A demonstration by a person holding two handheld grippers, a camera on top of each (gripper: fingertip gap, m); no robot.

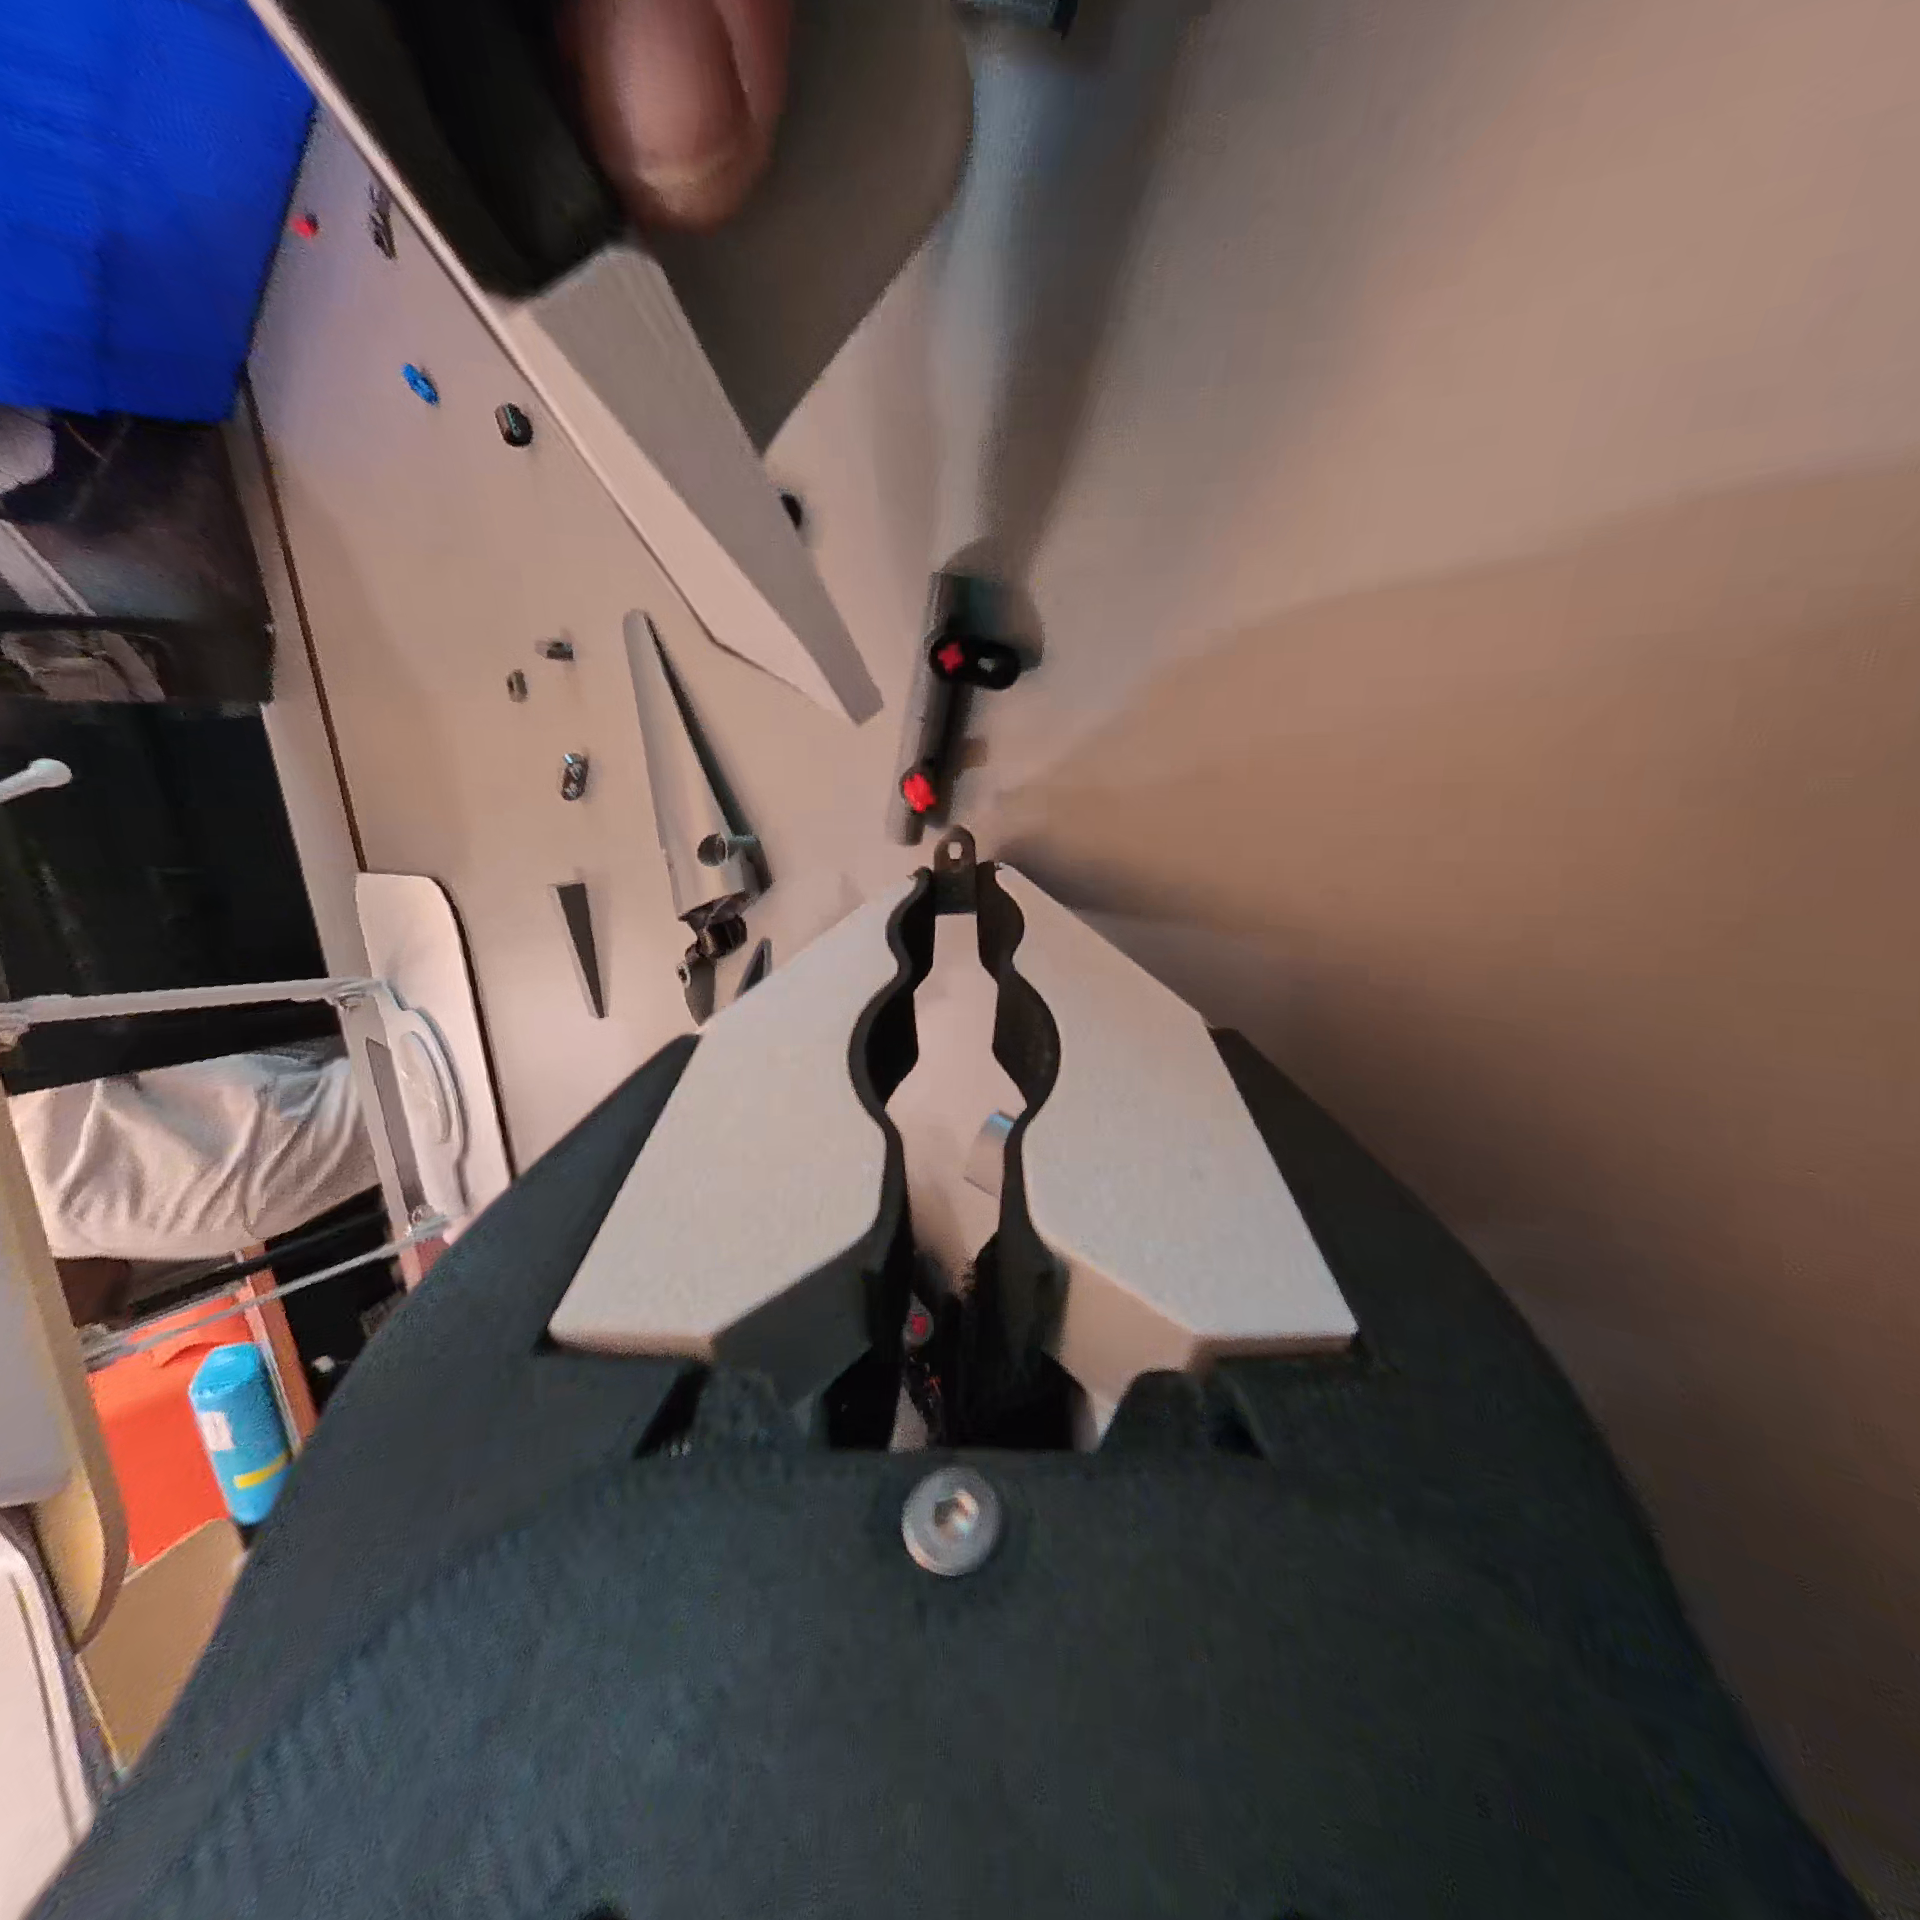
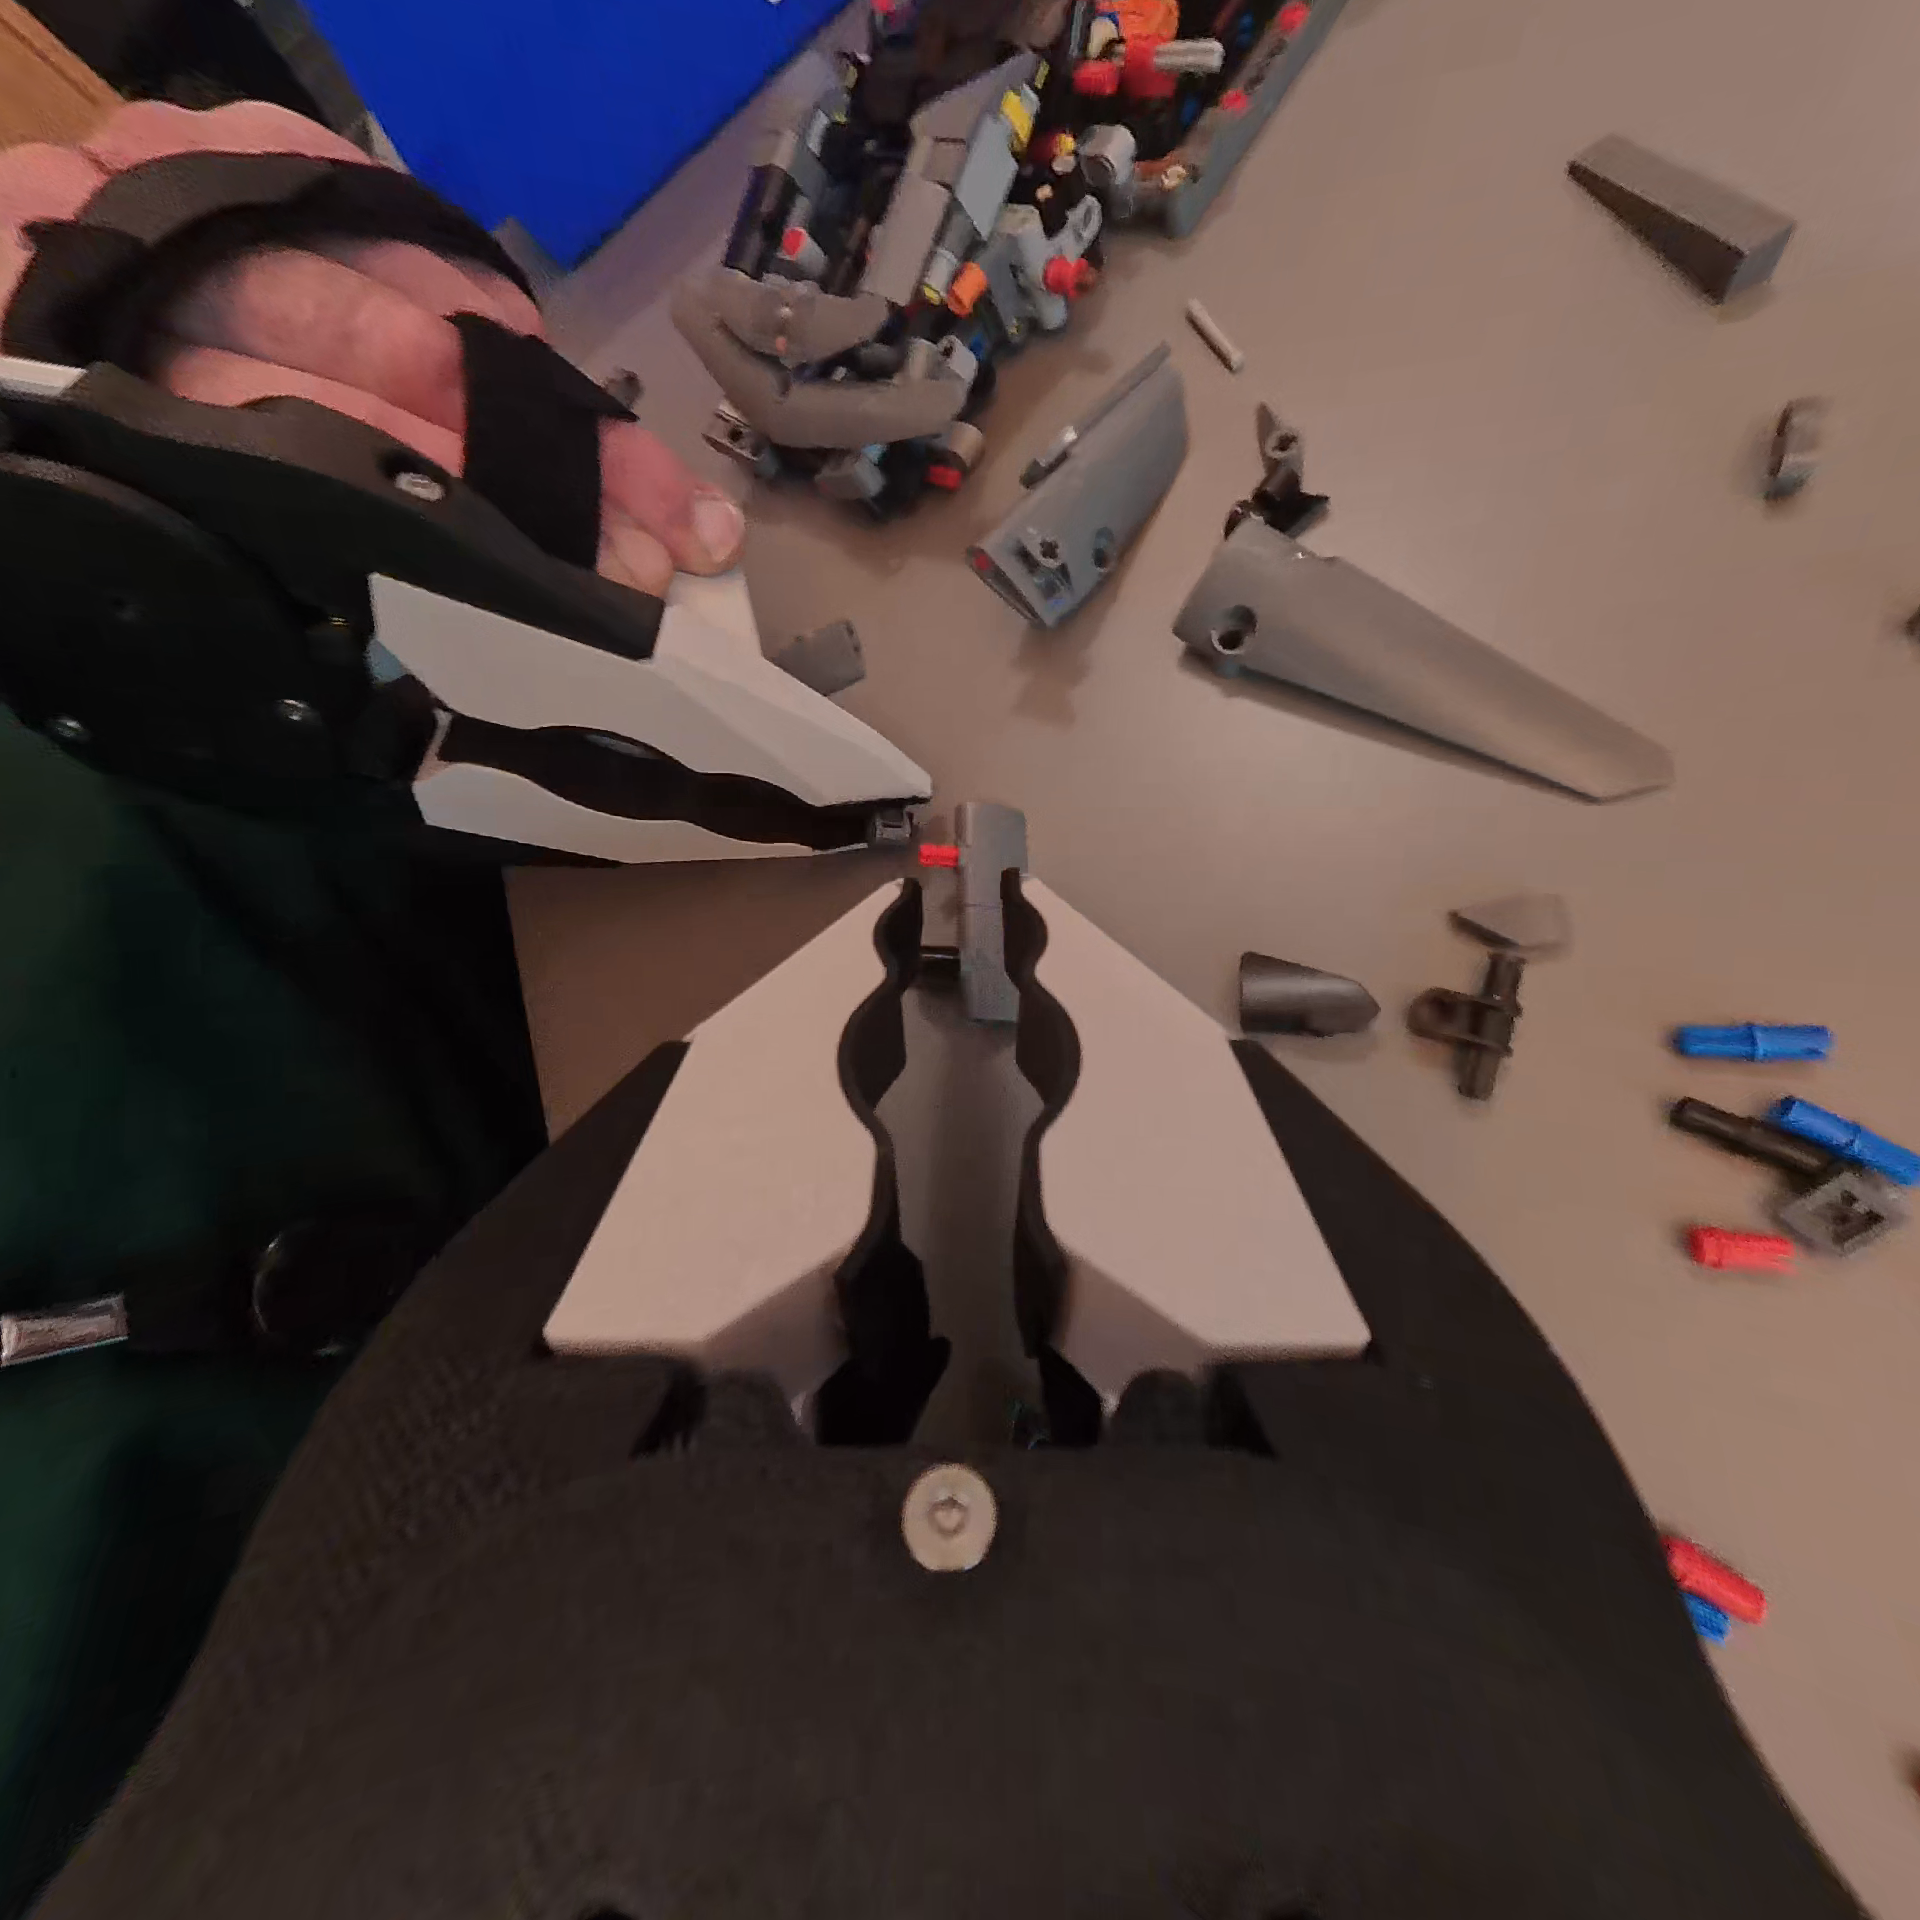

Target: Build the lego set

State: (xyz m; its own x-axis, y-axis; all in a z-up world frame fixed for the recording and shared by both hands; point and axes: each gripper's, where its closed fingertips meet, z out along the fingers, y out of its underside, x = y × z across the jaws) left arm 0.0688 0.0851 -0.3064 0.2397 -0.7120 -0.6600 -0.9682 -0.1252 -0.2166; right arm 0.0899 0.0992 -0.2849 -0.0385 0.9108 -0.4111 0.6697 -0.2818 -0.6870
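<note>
The right gripper [image 2: 961,894] is clamped on a grey beam assembly [image 2: 987,914], long axis pointing up-frame, its red pin [image 2: 938,855] projecting left. The left gripper [image 2: 904,826], closed narrow on a small black connector [image 1: 954,868], arrives from the left of frame, tip just beside that pin. Loose parts and the partly built model [image 2: 904,270] lie in the upper right.

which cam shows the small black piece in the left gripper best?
Left wrist view. The small black piece sits centred at the left gripper fingertips, its eyelet end poking out clearly. In the right wrist view only a dark nub shows at that gripper's tip, beside the grey beam held by the right gripper.
</note>
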